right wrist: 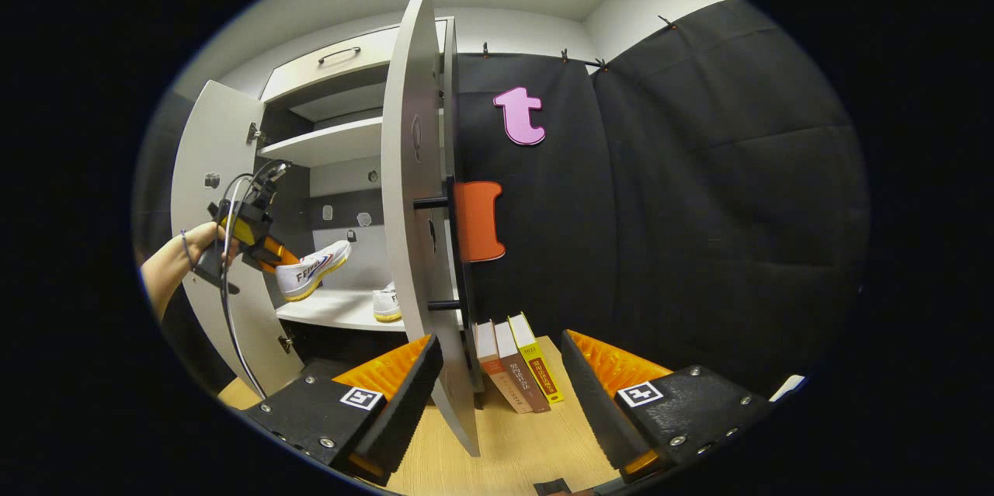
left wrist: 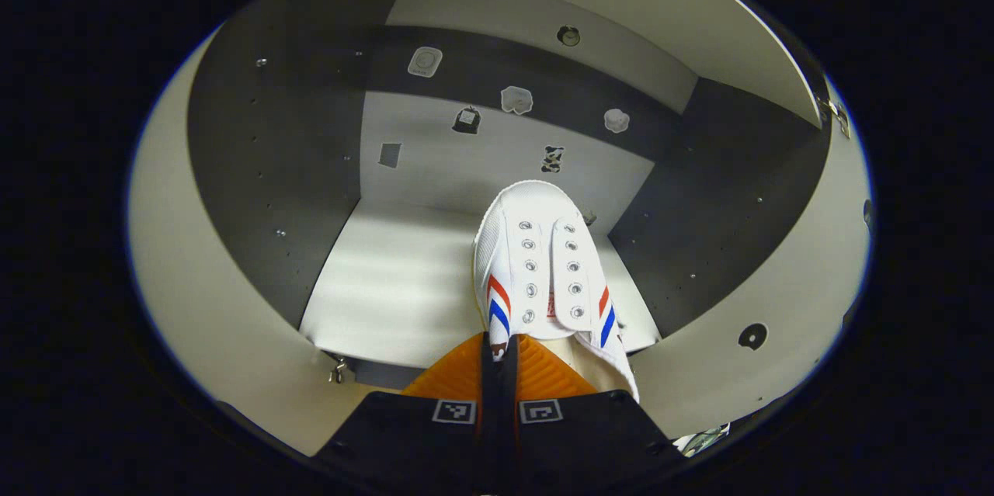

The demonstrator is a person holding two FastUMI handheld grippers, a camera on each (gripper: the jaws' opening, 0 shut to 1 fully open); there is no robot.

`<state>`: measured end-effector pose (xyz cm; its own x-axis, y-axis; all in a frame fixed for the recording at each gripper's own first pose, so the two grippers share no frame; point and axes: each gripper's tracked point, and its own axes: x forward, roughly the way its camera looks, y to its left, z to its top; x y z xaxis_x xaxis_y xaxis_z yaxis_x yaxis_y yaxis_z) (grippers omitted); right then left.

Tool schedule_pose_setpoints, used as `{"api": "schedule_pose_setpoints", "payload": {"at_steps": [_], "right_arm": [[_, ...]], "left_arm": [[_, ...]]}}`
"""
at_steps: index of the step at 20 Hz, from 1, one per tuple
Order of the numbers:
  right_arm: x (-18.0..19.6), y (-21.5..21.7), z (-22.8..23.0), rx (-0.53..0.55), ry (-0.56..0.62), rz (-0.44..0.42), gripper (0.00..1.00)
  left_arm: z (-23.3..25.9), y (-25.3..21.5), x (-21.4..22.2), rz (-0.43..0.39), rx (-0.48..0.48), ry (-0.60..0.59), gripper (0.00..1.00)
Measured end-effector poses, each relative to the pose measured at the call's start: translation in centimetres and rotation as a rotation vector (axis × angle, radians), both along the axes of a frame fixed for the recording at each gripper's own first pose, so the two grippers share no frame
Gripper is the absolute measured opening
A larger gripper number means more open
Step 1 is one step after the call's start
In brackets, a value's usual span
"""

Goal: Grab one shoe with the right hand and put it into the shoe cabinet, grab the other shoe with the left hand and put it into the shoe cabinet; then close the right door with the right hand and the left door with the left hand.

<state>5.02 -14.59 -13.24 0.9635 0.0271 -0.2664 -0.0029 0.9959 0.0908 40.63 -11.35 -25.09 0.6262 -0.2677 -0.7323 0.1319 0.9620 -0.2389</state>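
Left hand-held gripper (left wrist: 499, 352), low center, clamps a white sneaker (left wrist: 543, 263) inside the shoe cabinet (left wrist: 256, 170); right hand-held gripper (right wrist: 497, 379) gapes wide, straddling the right door (right wrist: 415, 193).

Two shoes (right wrist: 312, 269) (right wrist: 386, 303), three books (right wrist: 516, 362), two cabinet doors (right wrist: 415, 193) (right wrist: 203, 193), and two claws (right wrist: 497, 387) (right wrist: 268, 251).

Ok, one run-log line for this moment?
left tongs: shut on shoe, over shelf | right tongs: open at right door | other shoe: on shelf

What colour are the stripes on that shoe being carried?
Red and blue diagonal stripes on a white shoe; the left gripper view shows them best.
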Motion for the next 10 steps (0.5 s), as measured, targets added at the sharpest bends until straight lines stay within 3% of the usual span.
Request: {"api": "schedule_pose_setpoints", "payload": {"at_steps": [10], "right_arm": [[-1.0, -2.5, -1.0, -0.023, 0.057, -0.086, 0.94]], "left_arm": [[-9.0, -0.7, 5.4, -0.002, 0.085, 0.13, 0.06]]}}
